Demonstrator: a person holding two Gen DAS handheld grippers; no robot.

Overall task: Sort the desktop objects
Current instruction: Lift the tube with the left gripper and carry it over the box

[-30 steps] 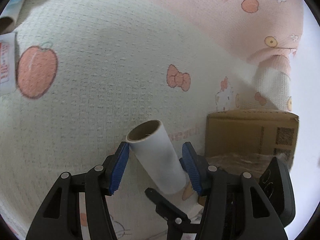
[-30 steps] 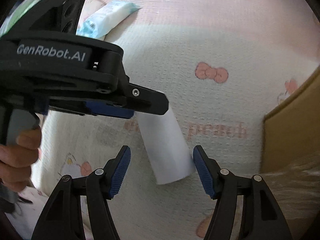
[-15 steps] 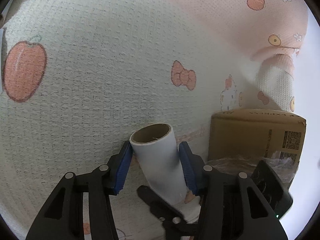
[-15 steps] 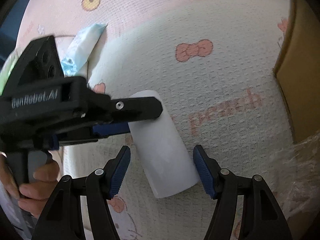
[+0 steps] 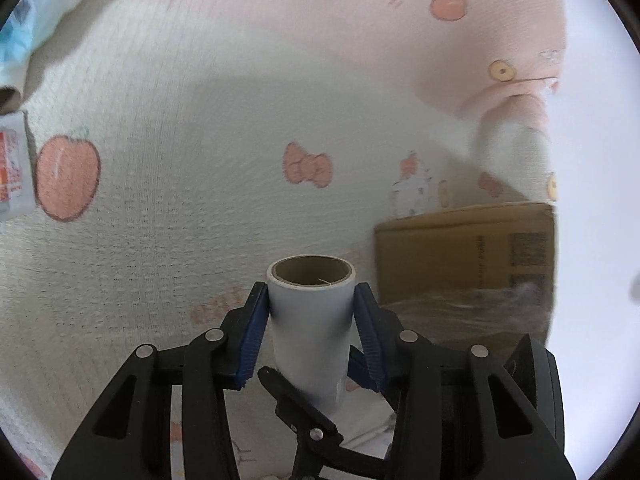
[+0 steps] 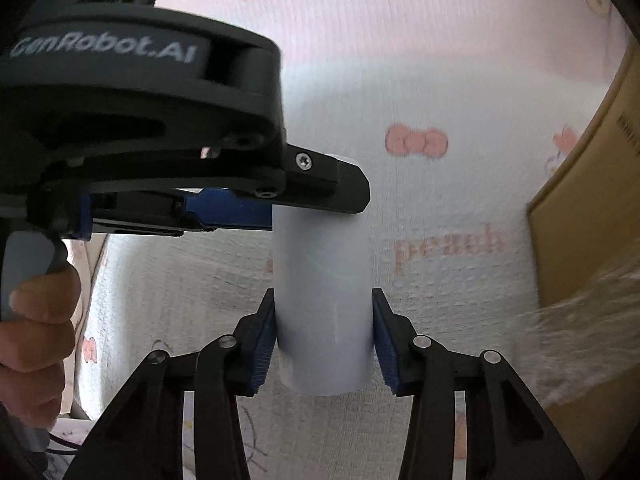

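Roll (image 5: 310,320) of white paper on a cardboard core is pinched at both ends right now: left tool (image 5: 311,334) has its blue pads tight on the end with the open core, right tool (image 6: 323,344) is clamped on the other end. It's held up over the peach-print cloth (image 5: 180,200) covering the desk. Plenty of open cloth ahead and toward the left. On the right a cardboard box (image 5: 464,252) sits close, with crinkly plastic wrap (image 6: 580,340) at its near edge. A packet (image 5: 14,168) and a blue-white pouch (image 5: 24,36) are cut off at the left rim. Everything's a bit blurry.
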